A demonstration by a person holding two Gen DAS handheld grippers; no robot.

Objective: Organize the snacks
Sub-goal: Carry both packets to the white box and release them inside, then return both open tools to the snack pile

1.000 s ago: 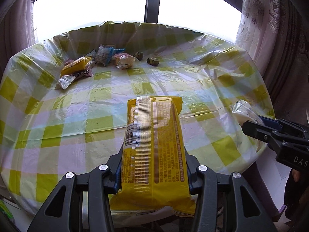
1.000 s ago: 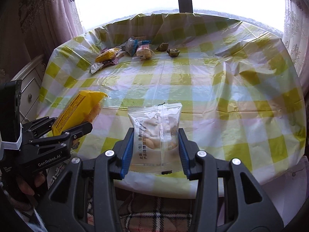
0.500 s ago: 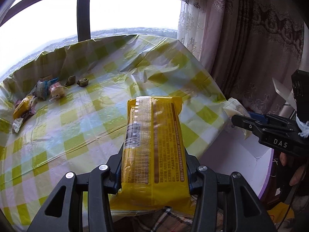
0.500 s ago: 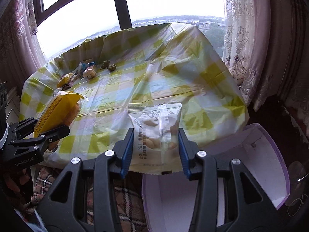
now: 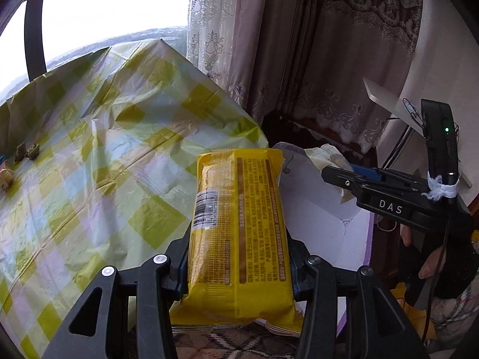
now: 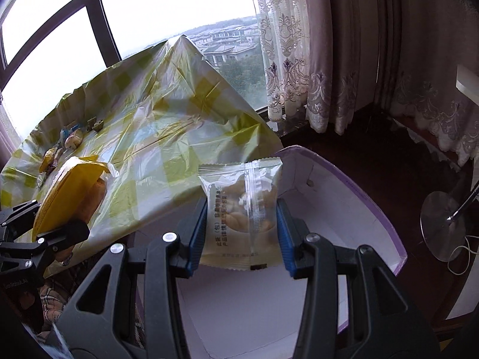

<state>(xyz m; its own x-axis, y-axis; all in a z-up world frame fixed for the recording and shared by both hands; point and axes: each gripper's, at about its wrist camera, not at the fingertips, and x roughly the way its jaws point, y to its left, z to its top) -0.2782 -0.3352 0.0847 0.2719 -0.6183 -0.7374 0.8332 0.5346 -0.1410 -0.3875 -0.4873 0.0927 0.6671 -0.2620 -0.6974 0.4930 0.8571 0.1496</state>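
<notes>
Left tool clamped tight on a long yellow snack pack, held up past the counter edge, partly over the white box with purple rim. Right tool closed on a small clear pastry packet, hanging over the open box, not touching it. Leftover snacks sit in a loose pile at the counter's far side by the window, well apart from both tools.

Left gripper: jaws clamped on a yellow packet, pointing forward and slightly down. Right gripper: blue-padded jaws clamped on a clear packet, held just right of the left.
</notes>
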